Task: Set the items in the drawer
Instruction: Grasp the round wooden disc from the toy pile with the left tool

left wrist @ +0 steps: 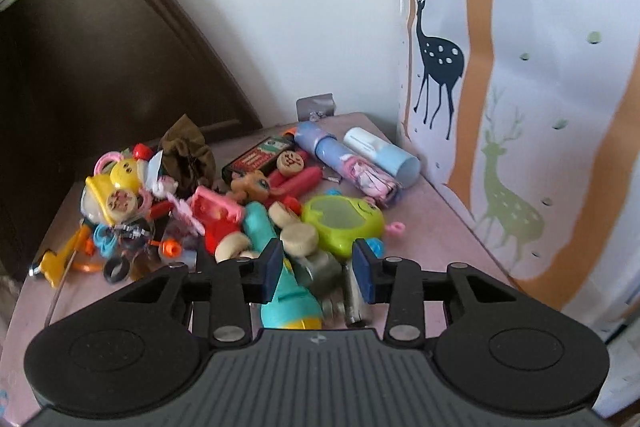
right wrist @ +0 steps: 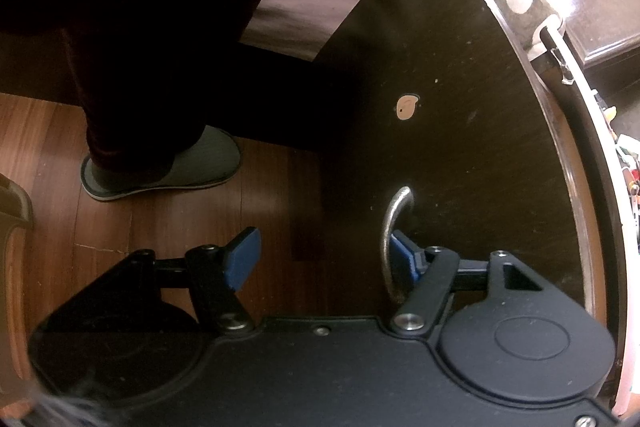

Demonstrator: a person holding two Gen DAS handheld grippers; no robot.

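A heap of small colourful toys [left wrist: 224, 211] lies on the pink tabletop [left wrist: 432, 227]; below it, dark drawer front [right wrist: 460, 107] with metal handle [right wrist: 394, 239].

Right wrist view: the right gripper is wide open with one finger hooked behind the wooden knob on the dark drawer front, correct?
Not quite. The right wrist view shows a curved metal handle, not a wooden knob. The right gripper is wide open, one finger behind that handle on the dark drawer front.

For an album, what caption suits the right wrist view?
Open right gripper hooks one finger behind the dark drawer's metal handle.
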